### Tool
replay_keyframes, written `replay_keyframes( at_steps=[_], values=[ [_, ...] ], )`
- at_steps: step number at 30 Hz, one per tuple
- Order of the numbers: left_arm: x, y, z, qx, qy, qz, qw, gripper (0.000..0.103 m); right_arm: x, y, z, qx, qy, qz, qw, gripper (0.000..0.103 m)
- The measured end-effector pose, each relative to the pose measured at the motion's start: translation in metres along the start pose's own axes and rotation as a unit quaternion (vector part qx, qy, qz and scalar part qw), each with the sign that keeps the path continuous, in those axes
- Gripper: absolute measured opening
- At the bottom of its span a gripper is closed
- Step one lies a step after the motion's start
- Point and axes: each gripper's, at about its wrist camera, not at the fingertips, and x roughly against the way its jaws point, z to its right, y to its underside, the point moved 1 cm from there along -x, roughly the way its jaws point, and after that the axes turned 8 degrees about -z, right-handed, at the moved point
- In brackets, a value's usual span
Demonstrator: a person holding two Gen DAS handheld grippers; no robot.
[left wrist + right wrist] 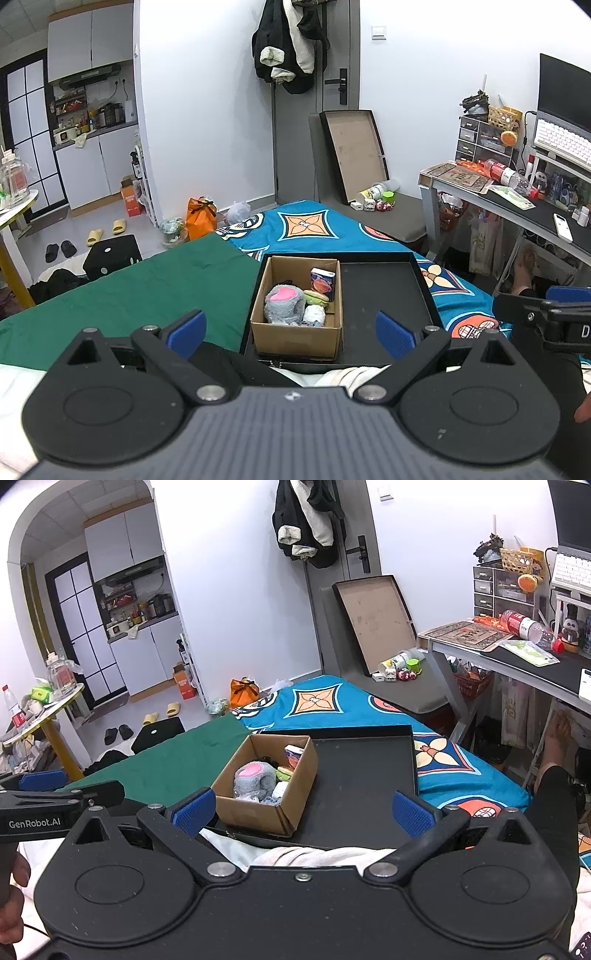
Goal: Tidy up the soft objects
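Note:
A brown cardboard box [295, 334] [251, 812] stands in the left half of a black tray [380, 295] [362, 775] on the bed. Inside lie a grey plush with a pink patch [284, 304] [255, 777], a burger-shaped soft toy [317, 296] [285, 773], a small white soft item [314, 314] [280, 788] and a little printed carton [323, 282] [293, 755]. My left gripper [291, 332] hovers open just short of the box, with nothing between its blue pads. My right gripper [303, 810] is open and holds nothing either, near the tray's front edge.
The tray lies on a blue patterned blanket [306, 225] beside a green cloth [147, 288]. White fabric [343, 374] lies at the tray's near edge. A desk [517, 206] stands at right with a person's foot [524, 266] beneath. A grey mat, a leaning flat box [354, 155] and small toys are beyond the bed.

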Motion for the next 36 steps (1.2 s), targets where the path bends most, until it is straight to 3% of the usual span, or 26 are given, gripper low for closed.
replay_keyframes(
  at_steps=[36],
  values=[
    [-0.0038,-0.0012,-0.0008,0.011,0.000,-0.005,0.9999,0.098,0.0003,-0.0016,-0.0009,0.009,0.002,-0.005,1.000,0.103]
  ],
)
